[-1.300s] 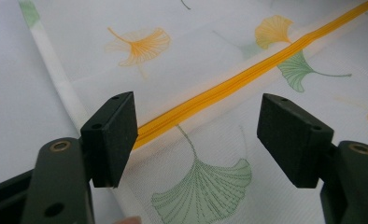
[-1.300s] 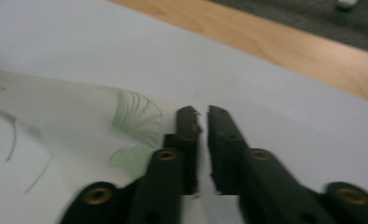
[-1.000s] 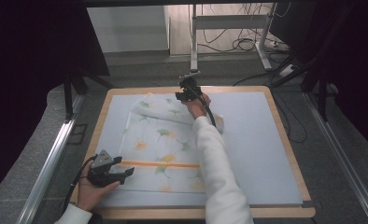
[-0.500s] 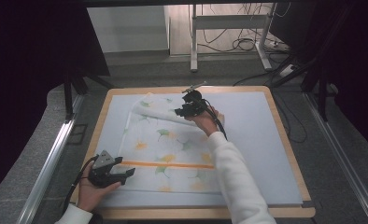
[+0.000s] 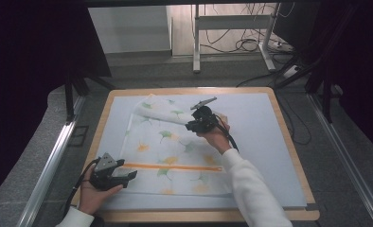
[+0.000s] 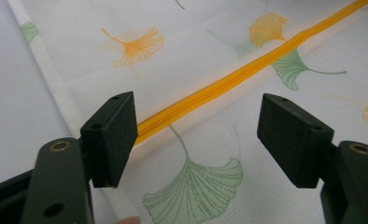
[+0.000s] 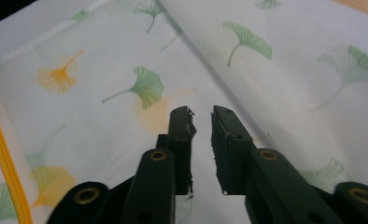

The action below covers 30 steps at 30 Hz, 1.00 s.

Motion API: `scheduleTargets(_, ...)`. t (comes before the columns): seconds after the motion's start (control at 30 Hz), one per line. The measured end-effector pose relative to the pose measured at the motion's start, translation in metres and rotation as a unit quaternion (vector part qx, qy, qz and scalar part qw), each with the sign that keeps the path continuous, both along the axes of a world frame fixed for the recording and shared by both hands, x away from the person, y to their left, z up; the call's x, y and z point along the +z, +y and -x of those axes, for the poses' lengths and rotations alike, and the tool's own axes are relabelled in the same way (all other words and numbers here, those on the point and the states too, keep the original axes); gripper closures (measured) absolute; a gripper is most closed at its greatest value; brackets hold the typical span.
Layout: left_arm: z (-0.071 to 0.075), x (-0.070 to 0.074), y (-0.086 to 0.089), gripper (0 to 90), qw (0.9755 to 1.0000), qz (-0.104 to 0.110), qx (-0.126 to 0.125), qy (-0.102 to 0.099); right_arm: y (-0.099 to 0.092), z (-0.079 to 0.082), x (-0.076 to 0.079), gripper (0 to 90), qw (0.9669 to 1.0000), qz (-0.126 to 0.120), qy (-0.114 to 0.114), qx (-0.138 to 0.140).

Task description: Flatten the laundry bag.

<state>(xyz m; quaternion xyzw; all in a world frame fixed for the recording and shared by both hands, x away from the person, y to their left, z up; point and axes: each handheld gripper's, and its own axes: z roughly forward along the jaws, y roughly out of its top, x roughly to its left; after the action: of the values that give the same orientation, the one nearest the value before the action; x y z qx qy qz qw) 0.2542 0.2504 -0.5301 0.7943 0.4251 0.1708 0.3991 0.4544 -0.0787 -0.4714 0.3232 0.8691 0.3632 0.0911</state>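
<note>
Cloth (image 5: 175, 151) printed with green and orange ginkgo leaves lies spread on the pale mat (image 5: 270, 156) of the wood-edged table (image 5: 296, 156), covering the middle and left of the mat; one piece of cloth, with its far right part folded back over itself toward the left. One orange zipper (image 5: 173, 167) runs left to right across the near part of the cloth.

From the high view, two grippers are counted, one in each hand. Left gripper (image 5: 128, 175) rests low at the near left edge of the cloth, by the left end of the zipper; the right gripper (image 5: 190, 126) sits over the folded part toward the far side, with a white sleeve (image 5: 253, 189) trailing back to the near edge.

What the high view cannot resolve, the gripper views do. Left gripper view: the left gripper (image 6: 198, 137) has its two black jaws standing wide apart, the zipper (image 6: 247, 72) passing just behind the left jaw, nothing pinched between them; a fingertip peeks in at the bottom edge. Right gripper view: the right gripper (image 7: 201, 122) has its jaws drawn near together with a narrow gap left, having just been closing; cloth lies behind and beneath that gap, and whether a fold of it is pinched I cannot tell; the fold's crease (image 7: 210, 65) runs away from the jaw tips, and the zipper (image 7: 2, 154) shows at the far left edge.
</note>
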Motion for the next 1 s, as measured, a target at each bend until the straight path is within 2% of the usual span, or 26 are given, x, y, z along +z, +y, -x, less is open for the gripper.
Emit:
scheduleTargets(0.1,0.0,0.0,0.0,28.7,1.0,0.001,-0.001,0.0,-0.009,0.008,-0.01,84.1,0.9999,0.013,0.005,0.0)
scheduleTargets(0.27,0.0,0.0,-0.001,28.7,1.0,0.0,0.0,0.001,-0.018,0.005,-0.021,86.1,0.9995,0.024,0.016,-0.013)
scheduleTargets(0.5,0.0,-0.001,-0.001,28.7,1.0,-0.003,-0.001,0.001,-0.032,-0.019,-0.039,86.8,0.9976,0.027,0.023,-0.059)
scheduleTargets(0.67,0.0,-0.001,0.0,28.7,1.0,-0.002,0.001,0.002,-0.037,-0.028,-0.046,86.8,0.9971,0.029,0.021,-0.068)
scheduleTargets(0.93,0.0,-0.001,0.0,28.7,1.0,-0.001,0.002,0.001,-0.044,-0.043,-0.046,87.0,0.9964,0.02,0.019,-0.08)
scheduleTargets(1.0,0.0,-0.001,0.0,28.7,1.0,-0.001,0.002,0.002,-0.049,-0.052,-0.044,87.3,0.9956,0.011,0.014,-0.092)
